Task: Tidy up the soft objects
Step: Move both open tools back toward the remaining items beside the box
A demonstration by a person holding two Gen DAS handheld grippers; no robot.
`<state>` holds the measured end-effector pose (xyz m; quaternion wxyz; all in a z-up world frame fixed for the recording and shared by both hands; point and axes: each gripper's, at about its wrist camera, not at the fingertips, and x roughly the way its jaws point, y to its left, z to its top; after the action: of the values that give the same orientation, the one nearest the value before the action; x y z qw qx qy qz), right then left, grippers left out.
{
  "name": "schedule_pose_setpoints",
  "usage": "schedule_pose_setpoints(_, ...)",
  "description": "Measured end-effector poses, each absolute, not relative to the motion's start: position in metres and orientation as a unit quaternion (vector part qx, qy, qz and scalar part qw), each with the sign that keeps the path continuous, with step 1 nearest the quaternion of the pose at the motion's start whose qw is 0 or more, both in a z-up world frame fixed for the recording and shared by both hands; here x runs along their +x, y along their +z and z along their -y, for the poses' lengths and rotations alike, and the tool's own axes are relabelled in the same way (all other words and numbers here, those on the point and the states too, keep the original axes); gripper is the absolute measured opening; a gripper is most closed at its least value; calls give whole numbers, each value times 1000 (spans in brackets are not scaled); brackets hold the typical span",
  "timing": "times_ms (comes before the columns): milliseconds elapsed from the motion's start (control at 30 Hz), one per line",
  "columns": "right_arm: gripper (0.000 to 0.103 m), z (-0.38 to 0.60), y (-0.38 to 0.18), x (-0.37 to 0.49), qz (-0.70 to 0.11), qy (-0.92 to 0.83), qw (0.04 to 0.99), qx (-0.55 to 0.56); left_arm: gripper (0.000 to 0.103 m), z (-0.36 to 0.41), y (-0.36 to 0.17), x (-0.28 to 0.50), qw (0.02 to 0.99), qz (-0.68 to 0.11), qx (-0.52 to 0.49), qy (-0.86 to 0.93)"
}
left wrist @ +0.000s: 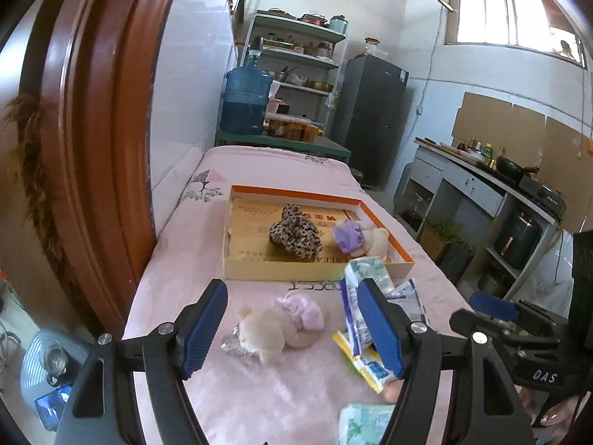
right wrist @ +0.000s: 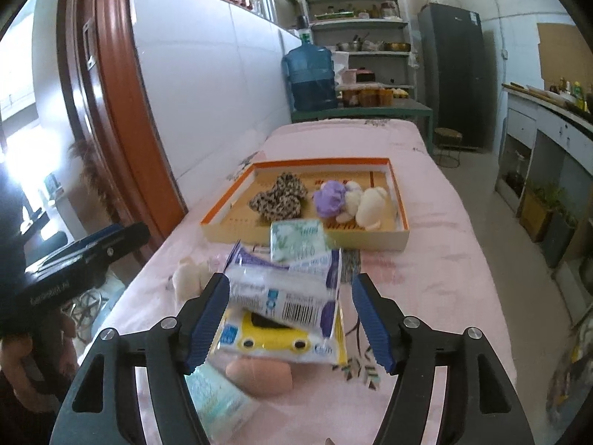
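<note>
Both claws stand open, gripping nothing. The left claw (left wrist: 292, 328) frames a cream plush toy (left wrist: 267, 333) at lower centre; the right claw (right wrist: 291, 320) straddles the tissue packs (right wrist: 285, 296) low in its frame. The stacked, slick packs could slide apart if pinched off-centre, and the two claws work near enough to collide. Everything lies on a pink-clothed bench (left wrist: 178, 244); the orange-rimmed tray (left wrist: 259, 264) mid-frame already holds a leopard scrunchie (left wrist: 294, 231). Behind is a kitchen with shelves and a fridge.
</note>
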<state>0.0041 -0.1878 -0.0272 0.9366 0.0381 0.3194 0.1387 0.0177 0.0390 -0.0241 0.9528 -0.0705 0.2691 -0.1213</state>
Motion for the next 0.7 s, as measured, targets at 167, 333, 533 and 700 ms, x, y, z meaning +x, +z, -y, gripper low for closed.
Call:
schedule_pose_setpoints(167, 70, 183, -39, -7, -329, 151, 932, 28, 72, -40, -32, 11, 953, -269, -69, -121)
schedule_pose_setpoints(333, 70, 175, -51, -13, -340, 152, 928, 15, 72, -41, -44, 3, 948, -280, -76, -132)
schedule_pose_setpoints(533, 70, 178, -67, -13, -364, 153, 918, 35, 72, -41, -61, -6, 942, -292, -75, -150)
schedule_pose_setpoints(700, 70, 180, -82, -10, -385, 159, 907, 58, 72, -37, -74, -15, 936, -302, -68, -169)
